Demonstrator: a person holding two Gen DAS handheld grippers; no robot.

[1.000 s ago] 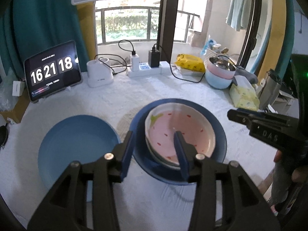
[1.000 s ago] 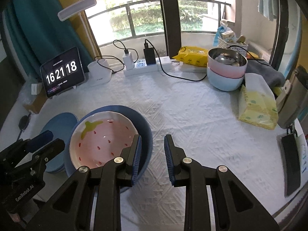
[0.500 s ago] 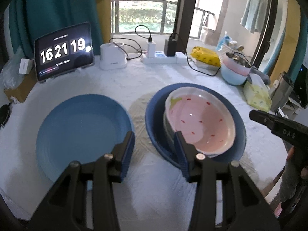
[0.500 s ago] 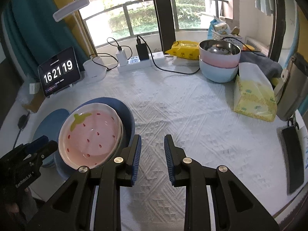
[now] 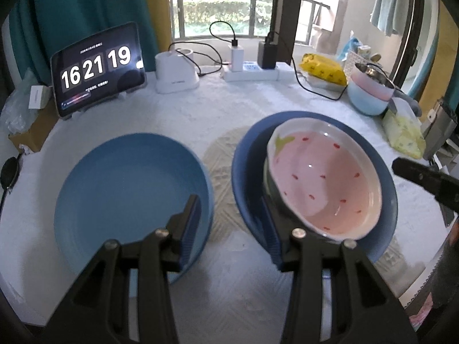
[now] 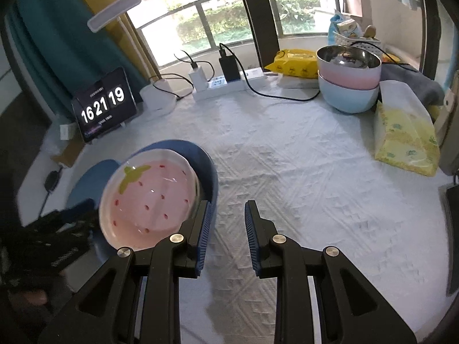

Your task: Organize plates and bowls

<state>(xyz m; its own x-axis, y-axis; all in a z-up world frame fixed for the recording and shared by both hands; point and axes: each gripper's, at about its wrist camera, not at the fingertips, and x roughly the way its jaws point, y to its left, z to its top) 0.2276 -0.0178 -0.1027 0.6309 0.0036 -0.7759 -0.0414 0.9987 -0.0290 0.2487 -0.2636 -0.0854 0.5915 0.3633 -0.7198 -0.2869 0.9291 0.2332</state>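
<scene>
From the left wrist view, the left claw (image 5: 231, 218) stands wide open and grips nothing. Its left finger hangs over the near rim of a light blue plate (image 5: 126, 192), its right finger over the near rim of a dark blue plate (image 5: 385, 180); whether either finger touches, I cannot tell. Both plates are round, smooth and matte. In the dark one sits a glossy strawberry dish (image 5: 324, 183), pink inside with red flecks, a green leaf mark and a white rim, tilted on another pale dish beneath it. All rest on a bench (image 5: 229, 114) under a white cloth with a raised woven pattern.

From the right wrist view, the right claw (image 6: 226, 223) is partly open, its ribbed blue pads parted over bare cloth, holding nothing. The strawberry dish (image 6: 149, 197) lies just left of its left finger. At the far right stand stacked bowls (image 6: 348, 86): shiny steel in pink in pale blue.
</scene>
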